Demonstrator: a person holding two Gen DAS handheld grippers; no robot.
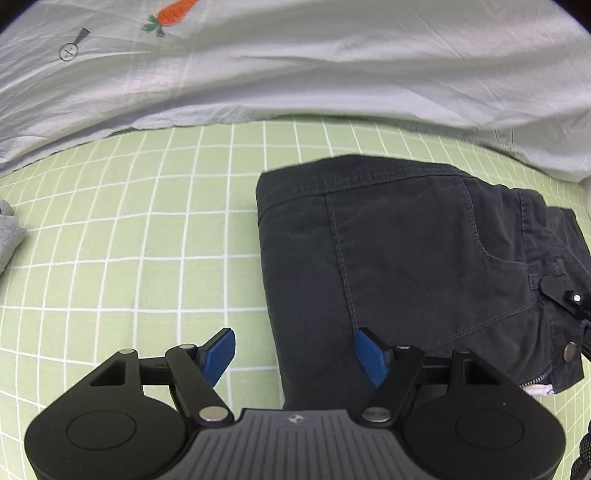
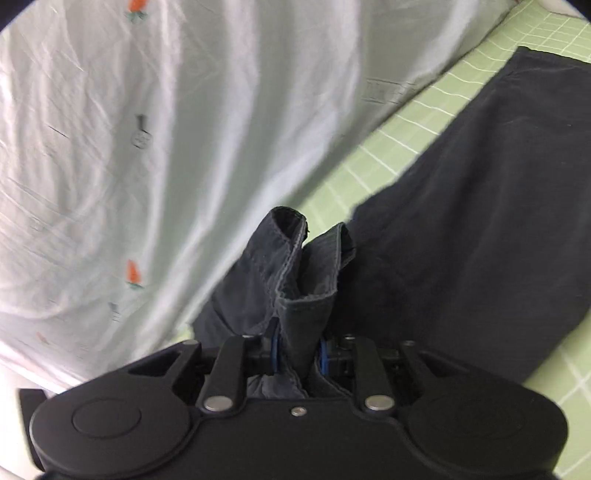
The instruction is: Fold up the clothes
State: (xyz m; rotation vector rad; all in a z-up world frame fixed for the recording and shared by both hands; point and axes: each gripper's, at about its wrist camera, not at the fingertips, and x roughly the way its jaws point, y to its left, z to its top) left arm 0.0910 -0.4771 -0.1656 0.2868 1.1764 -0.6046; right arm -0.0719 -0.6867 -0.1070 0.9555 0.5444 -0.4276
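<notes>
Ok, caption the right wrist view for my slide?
Right tongs shut on a bunched edge of dark trousers over the green checked sheet.

- No words, brand names or numbers can be read anywhere.
- The left gripper (image 1: 293, 356) carries one small pale emblem on its grey ribbed body, a mark and not letters.
- Well beyond the left gripper, the pale quilt (image 1: 332, 62) bears printed motifs only: an orange carrot (image 1: 170, 16) and, left of it, a grey circle with a handle (image 1: 74, 44).
</notes>
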